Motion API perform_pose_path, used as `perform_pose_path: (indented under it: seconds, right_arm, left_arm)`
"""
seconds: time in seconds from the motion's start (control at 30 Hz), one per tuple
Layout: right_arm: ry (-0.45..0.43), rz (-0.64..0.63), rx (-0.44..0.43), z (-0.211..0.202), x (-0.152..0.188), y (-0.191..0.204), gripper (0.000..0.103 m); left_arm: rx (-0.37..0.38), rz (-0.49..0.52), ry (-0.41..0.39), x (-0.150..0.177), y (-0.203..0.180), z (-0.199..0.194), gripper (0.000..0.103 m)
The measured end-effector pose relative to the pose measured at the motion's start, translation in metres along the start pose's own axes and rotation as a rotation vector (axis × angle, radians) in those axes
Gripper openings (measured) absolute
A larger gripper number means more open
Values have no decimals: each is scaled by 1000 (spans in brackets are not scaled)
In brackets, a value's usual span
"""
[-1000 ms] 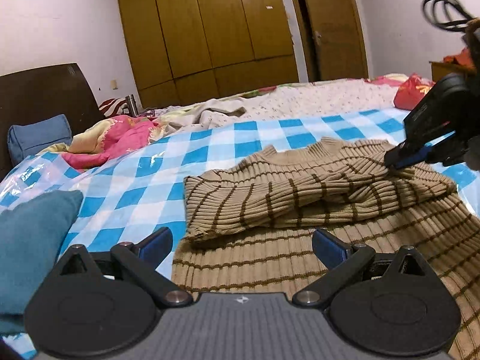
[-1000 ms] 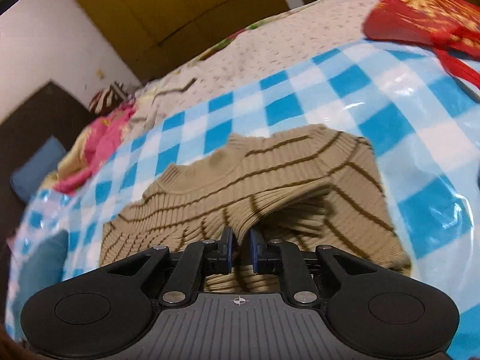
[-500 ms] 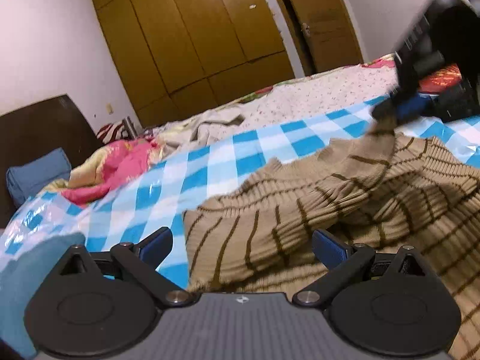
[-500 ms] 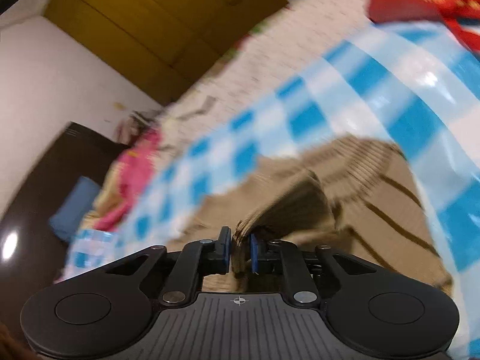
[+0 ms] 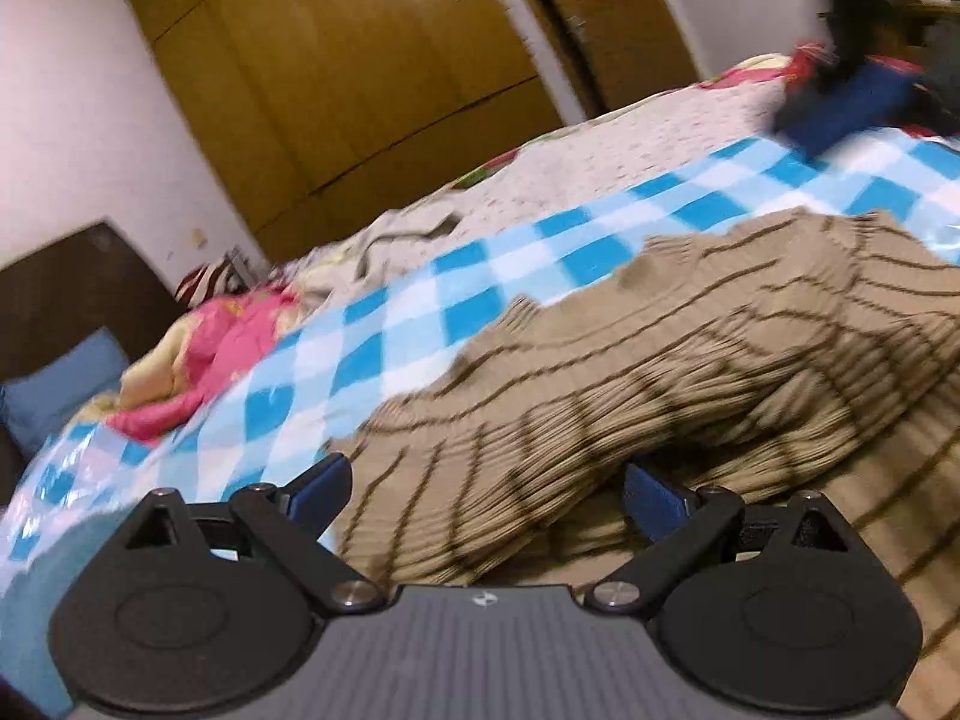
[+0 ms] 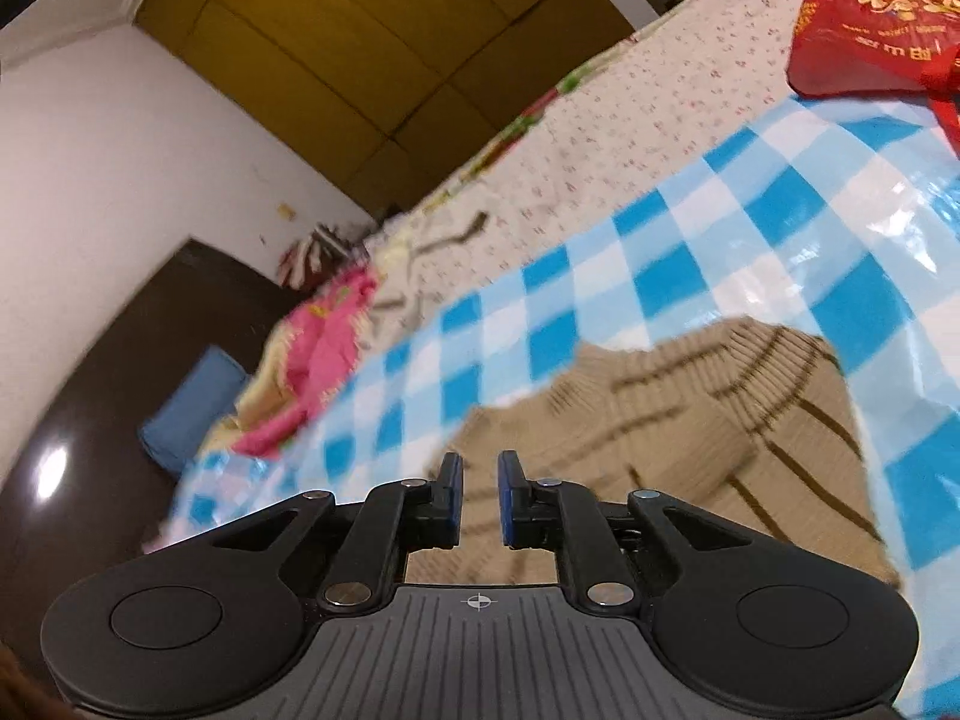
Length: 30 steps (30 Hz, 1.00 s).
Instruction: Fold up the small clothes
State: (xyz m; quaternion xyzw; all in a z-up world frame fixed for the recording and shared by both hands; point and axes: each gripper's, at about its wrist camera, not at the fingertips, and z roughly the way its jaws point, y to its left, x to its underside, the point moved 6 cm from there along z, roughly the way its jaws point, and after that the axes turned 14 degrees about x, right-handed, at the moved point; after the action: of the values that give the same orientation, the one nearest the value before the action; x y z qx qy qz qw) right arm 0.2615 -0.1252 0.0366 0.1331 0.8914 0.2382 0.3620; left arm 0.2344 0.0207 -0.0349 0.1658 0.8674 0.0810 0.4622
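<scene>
Right wrist view: right gripper (image 6: 479,495) with jaws a narrow gap apart and opening, nothing pinched between the blue pads (image 6: 507,495), only blurred knit seen through the gap below. Released, then, and hanging above the ribbed tan sweater with brown stripes (image 6: 678,420), likely so the folded layer can settle on its own. Just beyond the fingertips, sweater rumpled and doubled over itself; farther ahead and to both sides, glossy blue-and-white checked sheet (image 6: 690,276) spread as a work surface, presumably to keep the knit off the bedding. Beyond that, floral bedspread (image 6: 630,138); up right, a red bag (image 6: 870,24); far left, pink bedding (image 6: 324,330) and a blue pillow (image 6: 192,408) against the dark headboard (image 6: 120,360).

Left wrist view: left gripper (image 5: 486,489) spread wide, gripping nothing, pads standing either side of a raised fold of the sweater (image 5: 630,390) that bulges between them without visible pressure. Held low and close, apparently ready to take that near fold. Far up right, right gripper (image 5: 852,102) as a dark blur above the checked sheet (image 5: 540,252), clear of the cloth. Wooden wardrobe (image 5: 360,72) behind.
</scene>
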Motion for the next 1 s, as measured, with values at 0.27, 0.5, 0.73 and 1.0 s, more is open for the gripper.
perform_pose_path:
  seconds: [0.27, 0.5, 0.73, 1.0]
  right_arm:
    - [88, -258, 66, 11, 54, 6, 17]
    - [137, -291, 116, 28, 60, 2, 19]
    - [169, -22, 97, 48, 30, -29, 38]
    - [145, 132, 69, 58, 11, -35, 7]
  left_arm:
    - [10, 37, -12, -12, -1, 9, 103]
    - [40, 118, -35, -23, -22, 13, 103]
    - [51, 50, -17, -25, -3, 15, 91]
    - [95, -55, -19, -28, 14, 11, 57]
